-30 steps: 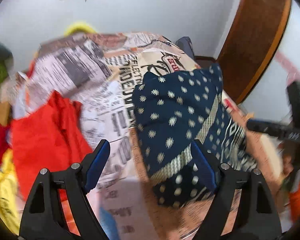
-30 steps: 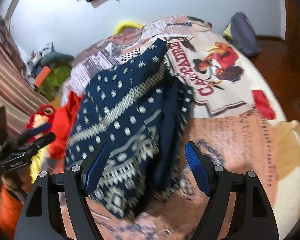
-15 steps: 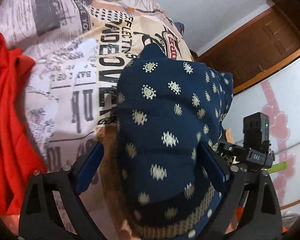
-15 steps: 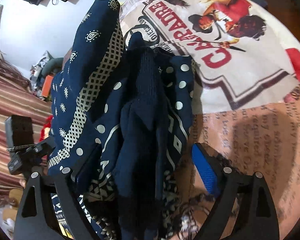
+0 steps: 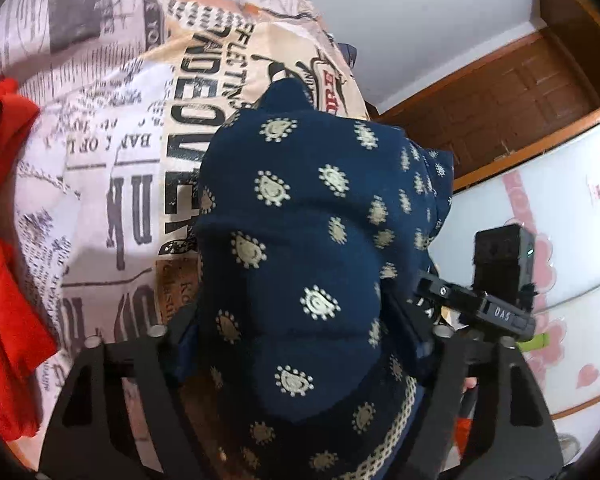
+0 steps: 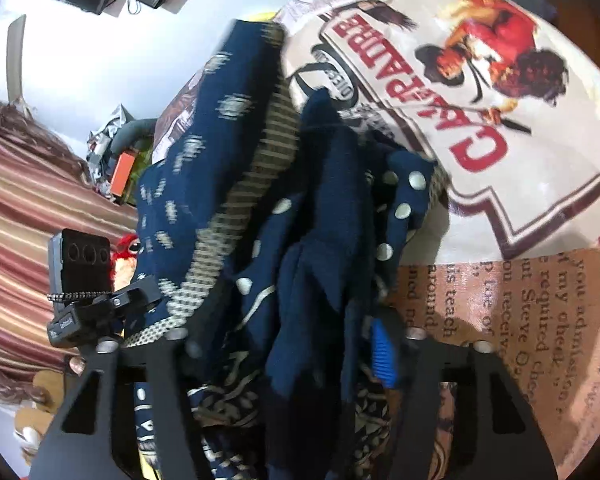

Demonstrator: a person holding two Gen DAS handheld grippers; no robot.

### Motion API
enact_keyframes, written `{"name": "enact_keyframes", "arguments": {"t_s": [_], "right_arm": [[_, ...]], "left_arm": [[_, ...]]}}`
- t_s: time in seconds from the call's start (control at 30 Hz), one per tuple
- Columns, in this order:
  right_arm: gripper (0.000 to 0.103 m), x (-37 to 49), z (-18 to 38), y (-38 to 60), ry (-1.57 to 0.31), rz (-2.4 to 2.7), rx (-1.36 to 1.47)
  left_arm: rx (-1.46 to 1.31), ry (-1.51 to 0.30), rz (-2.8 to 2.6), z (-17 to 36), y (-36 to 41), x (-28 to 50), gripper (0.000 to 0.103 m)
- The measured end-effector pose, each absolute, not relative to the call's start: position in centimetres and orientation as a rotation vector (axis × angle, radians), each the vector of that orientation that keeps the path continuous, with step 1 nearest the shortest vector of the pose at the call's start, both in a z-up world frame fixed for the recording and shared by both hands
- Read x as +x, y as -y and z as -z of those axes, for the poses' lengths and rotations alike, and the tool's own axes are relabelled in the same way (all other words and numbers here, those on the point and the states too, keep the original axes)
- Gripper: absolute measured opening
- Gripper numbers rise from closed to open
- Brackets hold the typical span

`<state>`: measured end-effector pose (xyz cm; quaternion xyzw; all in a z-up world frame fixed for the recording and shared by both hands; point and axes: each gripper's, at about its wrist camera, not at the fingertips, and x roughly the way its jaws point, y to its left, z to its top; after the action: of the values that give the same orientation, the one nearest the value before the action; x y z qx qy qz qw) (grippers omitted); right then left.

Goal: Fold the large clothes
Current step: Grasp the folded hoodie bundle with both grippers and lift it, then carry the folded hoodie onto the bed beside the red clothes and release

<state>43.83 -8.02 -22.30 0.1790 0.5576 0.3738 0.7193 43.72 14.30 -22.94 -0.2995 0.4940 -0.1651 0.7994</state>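
A large navy garment with cream dots and a checked band lies heaped on the printed bedspread. My left gripper straddles one bulging fold of it. Its jaws are closing, and the cloth fills the gap and hides both fingertips. In the right wrist view the same garment is bunched into dark pleats. My right gripper is closing on that bunch, its blue pad against the fabric. Each gripper's body shows at the edge of the other's view.
A red garment lies on the bed to the left. A wooden door and a white wardrobe with pink shapes stand beyond the bed. A striped curtain, a red plush toy and clutter are at the far side.
Both grippers have dropped down onto the navy garment and tilted toward the bed. Their jaws first stood wide around the cloth and have since narrowed onto it.
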Motion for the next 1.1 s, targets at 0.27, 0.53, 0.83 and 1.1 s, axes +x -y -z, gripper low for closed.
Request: {"name": "enact_keyframes", "arguments": {"t_s": [0.27, 0.53, 0.83, 1.1], "right_arm": [[0.032, 41.7, 15.6, 6.3, -1.155, -0.81, 0.292], [0.032, 38.1, 6.9, 1.8, -0.994, -0.882, 0.24], [0.032, 33.3, 4.1, -6.3, -0.93, -1.008, 0.218], [0.032, 31.9, 6.9, -13.6, -1.002, -1.066, 0.186]], "left_arm": [[-0.546, -0.969, 0.354, 16.0, -14.4, 40.1, 0.06], [-0.521, -0.797, 0.314, 7.4, -19.1, 33.8, 0.06], [-0.526, -0.699, 0.195, 3.5, -27.8, 27.0, 0.06], [-0.595, -0.723, 0.094, 7.7, -35.6, 25.0, 0.06]]}}
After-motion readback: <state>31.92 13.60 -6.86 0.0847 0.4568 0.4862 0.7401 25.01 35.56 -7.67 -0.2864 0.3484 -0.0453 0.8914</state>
